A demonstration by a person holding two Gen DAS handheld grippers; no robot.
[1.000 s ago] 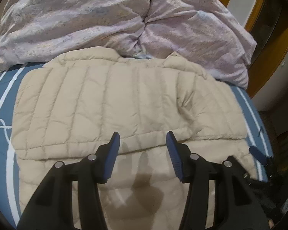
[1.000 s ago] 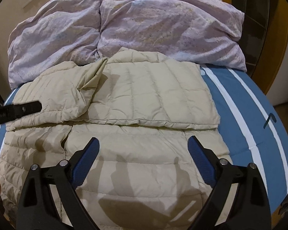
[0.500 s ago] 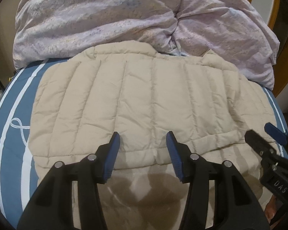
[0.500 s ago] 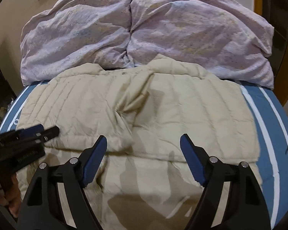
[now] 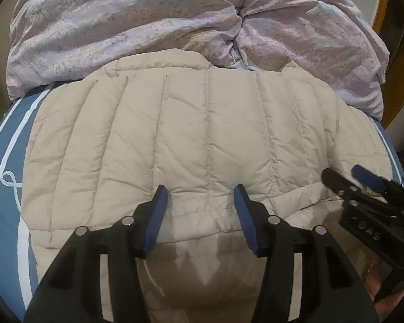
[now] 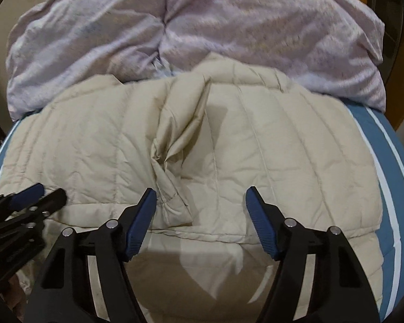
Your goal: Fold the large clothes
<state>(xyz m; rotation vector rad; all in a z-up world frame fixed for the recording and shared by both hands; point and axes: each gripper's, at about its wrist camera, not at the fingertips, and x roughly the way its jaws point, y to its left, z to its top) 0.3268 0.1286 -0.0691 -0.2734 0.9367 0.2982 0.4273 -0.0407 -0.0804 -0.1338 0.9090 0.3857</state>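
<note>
beige quilted jacket (image 5: 202,134) folded mid-frame on striped bed (image 5: 5,215), lilac duvet (image 5: 148,27) above, left gripper (image 5: 199,196) half-open and empty, right gripper (image 6: 202,196) wider, just been closing, holding nothing

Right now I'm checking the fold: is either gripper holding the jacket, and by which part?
Nothing is held. The left gripper and right gripper are open above the jacket's folded edge; the right has just been closing.

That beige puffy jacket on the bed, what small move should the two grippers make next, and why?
Probably lower both onto the folded edge nearest them and close. The jacket lies with a folded layer whose edge runs just ahead of the left gripper and the right gripper. Both are open with nothing between the jaws, the right one's having just been closing. A bunched sleeve may need flattening first.
</note>
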